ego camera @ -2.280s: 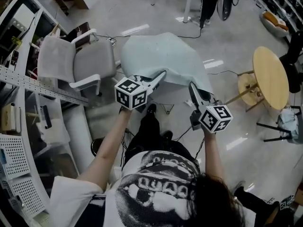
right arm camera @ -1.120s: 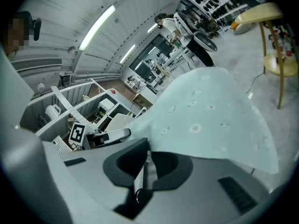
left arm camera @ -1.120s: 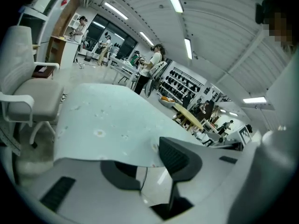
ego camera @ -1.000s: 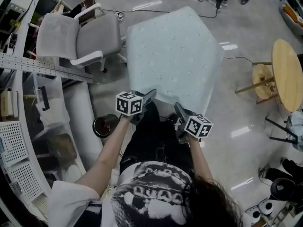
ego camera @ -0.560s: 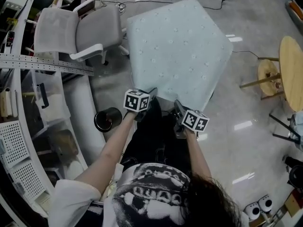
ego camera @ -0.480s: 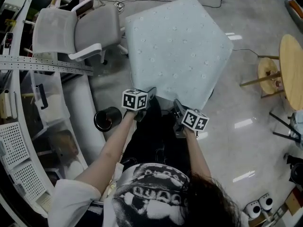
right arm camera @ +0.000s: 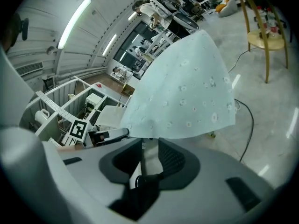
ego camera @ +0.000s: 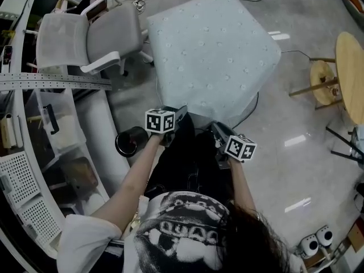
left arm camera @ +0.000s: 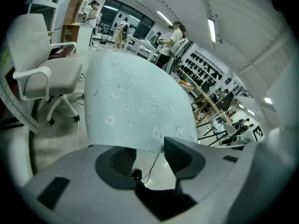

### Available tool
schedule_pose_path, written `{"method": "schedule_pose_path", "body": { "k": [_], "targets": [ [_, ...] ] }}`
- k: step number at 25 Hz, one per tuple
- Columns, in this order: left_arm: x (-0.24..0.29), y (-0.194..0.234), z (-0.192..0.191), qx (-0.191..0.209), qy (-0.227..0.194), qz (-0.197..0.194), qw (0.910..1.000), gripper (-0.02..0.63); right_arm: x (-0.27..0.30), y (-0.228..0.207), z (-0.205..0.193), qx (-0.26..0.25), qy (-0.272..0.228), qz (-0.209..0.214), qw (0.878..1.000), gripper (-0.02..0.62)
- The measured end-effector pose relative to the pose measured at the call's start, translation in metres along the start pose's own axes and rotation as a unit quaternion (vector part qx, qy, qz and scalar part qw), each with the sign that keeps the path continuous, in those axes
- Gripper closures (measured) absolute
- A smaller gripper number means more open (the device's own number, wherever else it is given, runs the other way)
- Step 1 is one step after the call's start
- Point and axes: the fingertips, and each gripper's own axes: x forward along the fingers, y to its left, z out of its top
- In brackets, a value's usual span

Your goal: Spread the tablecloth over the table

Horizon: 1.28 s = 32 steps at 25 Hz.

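Note:
The pale blue tablecloth [ego camera: 210, 50] with small flower prints lies flat over the table, and its near hem hangs down in front of me. My left gripper [ego camera: 181, 112] is at the hem's left part. Its jaws are opening, and the hem [left arm camera: 135, 101] hangs just beyond its fingertips [left arm camera: 180, 146], not pinched. My right gripper [ego camera: 217, 129] is at the hem's right part. Its jaws are opening too, and the cloth [right arm camera: 187, 97] drapes just above and past them, free of the pads. The table under the cloth is hidden.
A grey office chair [ego camera: 85, 38] stands left of the table, with metal shelving [ego camera: 34, 84] further left. A black bin [ego camera: 129, 141] sits by my left arm. A round wooden table [ego camera: 350, 73] and stool [ego camera: 318, 78] are at the right. A cable [ego camera: 250, 110] runs across the floor.
The cloth, earlier bunched and held up, now lies flat over the table. Both grippers have come down to its near edge, and the hem hangs free of their jaws.

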Motion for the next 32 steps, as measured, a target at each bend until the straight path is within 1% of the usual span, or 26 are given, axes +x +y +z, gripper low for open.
{"method": "schedule_pose_path", "body": {
  "k": [5,8,11,14,16,19,21,25,28,32],
  "targets": [
    [-0.018,-0.008,-0.019,0.057,0.024,0.010,0.9981,0.419,-0.029,-0.005,0.023,-0.004,-0.044,-0.008,0.999,0.491],
    [-0.030,-0.018,-0.016,0.084,0.014,0.010,0.9963,0.422,-0.039,0.001,0.043,-0.011,-0.070,0.001,0.997,0.491],
    [-0.044,-0.033,-0.001,0.094,-0.015,0.006,0.9955,0.425,-0.047,0.015,0.058,-0.029,-0.086,0.013,0.996,0.491],
    [-0.061,-0.046,0.021,0.106,-0.053,0.009,0.9929,0.431,-0.048,0.033,0.068,-0.050,-0.095,0.030,0.994,0.491],
    [-0.076,-0.053,0.037,0.111,-0.084,0.013,0.9902,0.435,-0.048,0.045,0.074,-0.066,-0.098,0.043,0.992,0.491],
    [-0.102,-0.064,0.058,0.104,-0.135,0.014,0.9852,0.439,-0.052,0.060,0.081,-0.088,-0.103,0.058,0.989,0.491],
    [-0.119,-0.066,0.069,0.103,-0.161,0.020,0.9814,0.446,-0.055,0.071,0.087,-0.098,-0.110,0.066,0.987,0.491],
    [-0.152,-0.056,0.087,0.120,-0.189,0.044,0.9735,0.454,-0.056,0.098,0.097,-0.124,-0.116,0.084,0.982,0.491],
    [-0.175,-0.050,0.110,0.137,-0.212,0.061,0.9656,0.460,-0.060,0.111,0.110,-0.151,-0.120,0.088,0.977,0.491],
    [-0.195,-0.070,0.134,0.159,-0.242,0.056,0.9556,0.465,-0.070,0.120,0.124,-0.166,-0.127,0.094,0.973,0.492]
  ]
}}
